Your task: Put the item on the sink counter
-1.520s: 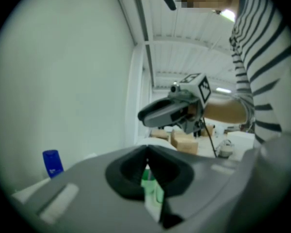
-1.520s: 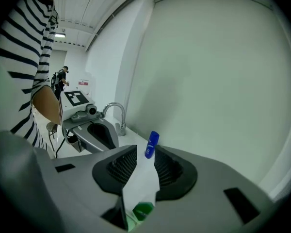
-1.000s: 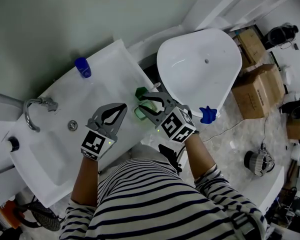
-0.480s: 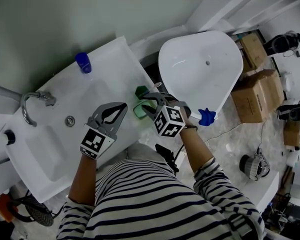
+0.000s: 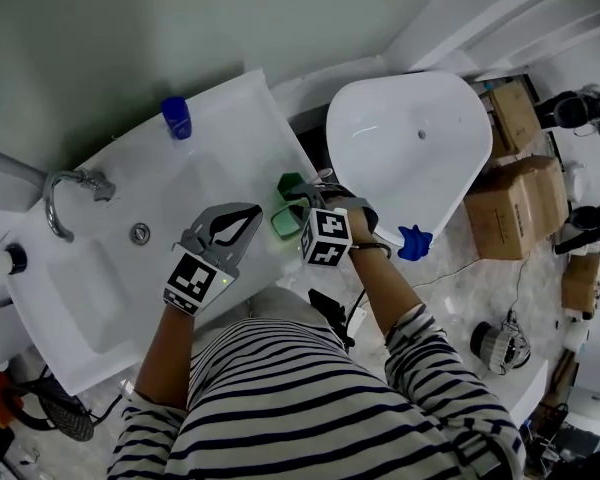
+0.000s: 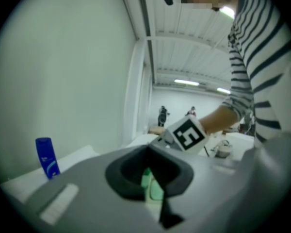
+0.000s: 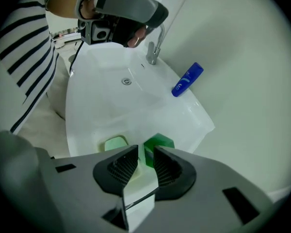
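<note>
Blue bottle [image 5: 176, 117], green container [image 5: 288, 185], white sink counter [image 5: 230, 140], dark-striped shirt [image 5: 310, 408].

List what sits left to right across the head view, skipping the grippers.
Faucet → drain → blue bottle → green cup → white tub → cardboard boxes

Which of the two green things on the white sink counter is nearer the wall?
The dark green block. It sits further back, toward the wall; the pale green dish lies closer to the counter front edge.
</note>
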Available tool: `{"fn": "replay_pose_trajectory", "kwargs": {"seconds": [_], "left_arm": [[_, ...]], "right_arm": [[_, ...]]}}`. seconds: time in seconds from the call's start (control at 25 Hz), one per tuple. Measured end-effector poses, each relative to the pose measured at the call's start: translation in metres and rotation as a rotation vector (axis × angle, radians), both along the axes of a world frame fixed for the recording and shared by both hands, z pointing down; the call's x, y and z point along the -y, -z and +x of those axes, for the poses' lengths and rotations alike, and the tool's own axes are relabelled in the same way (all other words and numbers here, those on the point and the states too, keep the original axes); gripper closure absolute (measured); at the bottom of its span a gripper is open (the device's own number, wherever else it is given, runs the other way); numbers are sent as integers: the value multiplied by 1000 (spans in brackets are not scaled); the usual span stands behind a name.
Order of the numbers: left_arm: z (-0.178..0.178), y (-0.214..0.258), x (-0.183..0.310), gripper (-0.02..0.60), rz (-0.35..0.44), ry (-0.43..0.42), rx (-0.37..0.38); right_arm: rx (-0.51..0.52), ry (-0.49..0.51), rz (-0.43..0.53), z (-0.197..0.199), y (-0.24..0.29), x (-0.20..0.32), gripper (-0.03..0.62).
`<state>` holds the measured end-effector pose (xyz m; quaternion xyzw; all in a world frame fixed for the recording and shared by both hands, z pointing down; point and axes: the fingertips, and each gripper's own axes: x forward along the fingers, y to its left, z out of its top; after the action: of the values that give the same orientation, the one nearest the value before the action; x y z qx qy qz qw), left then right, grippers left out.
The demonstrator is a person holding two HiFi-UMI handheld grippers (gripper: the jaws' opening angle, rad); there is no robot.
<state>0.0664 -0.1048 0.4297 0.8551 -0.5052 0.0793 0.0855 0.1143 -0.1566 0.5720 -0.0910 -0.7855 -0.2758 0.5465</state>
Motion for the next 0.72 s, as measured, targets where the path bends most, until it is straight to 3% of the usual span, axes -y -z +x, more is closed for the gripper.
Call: {"fn": "replay_pose_trajectory", "kwargs": {"seconds": [0.28, 0.72], "left_arm": [[-5, 1, -2, 574, -1, 18, -3], [-14, 0, -10, 574, -2, 44, -8]], "right_arm": [[-74, 31, 6, 3, -18, 1, 512], [-106, 61, 55, -2, -26, 2, 568]]}}
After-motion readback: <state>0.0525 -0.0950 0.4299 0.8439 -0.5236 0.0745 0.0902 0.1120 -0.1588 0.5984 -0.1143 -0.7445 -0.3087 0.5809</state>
